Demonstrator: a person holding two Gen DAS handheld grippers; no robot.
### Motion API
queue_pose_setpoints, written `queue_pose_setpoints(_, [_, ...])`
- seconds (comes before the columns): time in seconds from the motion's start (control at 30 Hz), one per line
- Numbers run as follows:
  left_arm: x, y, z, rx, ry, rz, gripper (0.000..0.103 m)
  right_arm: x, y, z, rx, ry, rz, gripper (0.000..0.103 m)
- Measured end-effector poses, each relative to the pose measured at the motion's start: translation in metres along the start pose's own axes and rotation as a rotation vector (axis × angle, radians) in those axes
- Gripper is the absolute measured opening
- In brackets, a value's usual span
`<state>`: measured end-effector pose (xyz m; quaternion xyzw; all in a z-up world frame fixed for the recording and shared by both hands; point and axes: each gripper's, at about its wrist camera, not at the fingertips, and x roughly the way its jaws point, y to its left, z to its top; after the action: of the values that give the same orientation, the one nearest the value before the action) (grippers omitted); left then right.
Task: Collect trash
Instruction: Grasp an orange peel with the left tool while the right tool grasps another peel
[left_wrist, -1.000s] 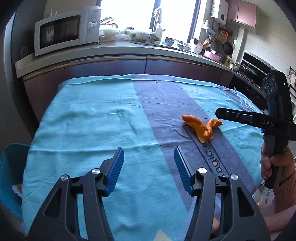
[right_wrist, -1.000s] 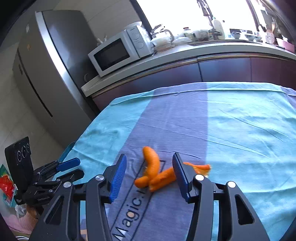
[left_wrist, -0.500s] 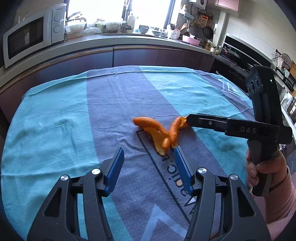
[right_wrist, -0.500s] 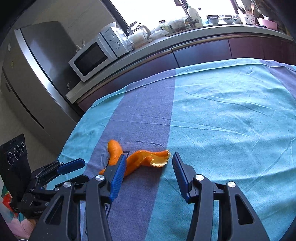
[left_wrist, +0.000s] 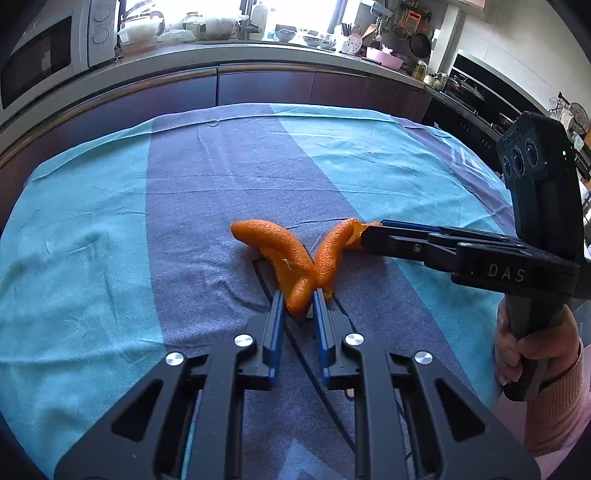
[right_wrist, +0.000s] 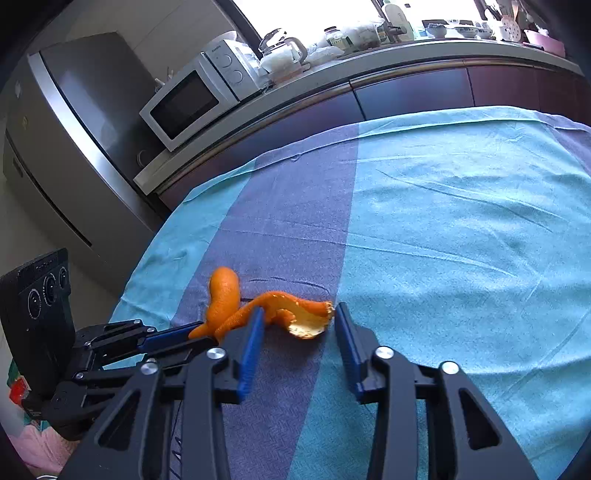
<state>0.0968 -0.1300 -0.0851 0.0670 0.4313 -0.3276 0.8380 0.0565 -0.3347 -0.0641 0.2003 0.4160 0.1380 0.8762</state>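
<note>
A curled strip of orange peel (left_wrist: 273, 240) lies on the blue and purple tablecloth (left_wrist: 92, 258). My left gripper (left_wrist: 299, 301) is shut on the peel's near end, where two curls meet. In the right wrist view the same peel (right_wrist: 223, 291) stretches leftward from between the blue pads of my right gripper (right_wrist: 299, 321). Those jaws are closing, with the peel's pale torn end between them and a small gap still showing. From the left wrist view the right gripper (left_wrist: 369, 236) reaches in from the right, level with the cloth. The left gripper (right_wrist: 192, 334) shows at the lower left.
A person's hand (left_wrist: 532, 350) in a pink sleeve holds the right gripper's handle. Behind the table runs a dark counter (left_wrist: 258, 74) with a microwave (right_wrist: 184, 103), a kettle and dishes. A steel fridge (right_wrist: 74, 147) stands left. The cloth's left edge drops off near the left gripper.
My left gripper moved forward to the peel and shut on its near end. The right gripper's jaws narrowed around the peel's other end.
</note>
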Motion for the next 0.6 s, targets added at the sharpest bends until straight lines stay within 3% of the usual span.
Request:
queue_pose_setpoints(0.2, [-0.015, 0.008, -0.006, 0.004, -0.035, 0.019, 0.011, -0.002, 0.007, -0.001, -0.031, -0.003, 0.016, 0.018])
queue_pose_setpoints(0.4, [-0.04, 0.023, -0.018, 0.005, -0.069, 0.069, 0.011, -0.002, 0.014, -0.005, -0.034, 0.017, 0.07, 0.017])
queue_pose_setpoints(0.5, [-0.052, 0.03, -0.026, 0.011, -0.085, 0.088, 0.011, 0.001, 0.023, -0.008, -0.062, 0.049, 0.101, 0.019])
queue_pose_setpoints(0.6, [-0.061, 0.038, -0.034, 0.007, -0.086, 0.104, 0.011, 0.003, 0.033, -0.01, -0.103, 0.057, 0.101, 0.028])
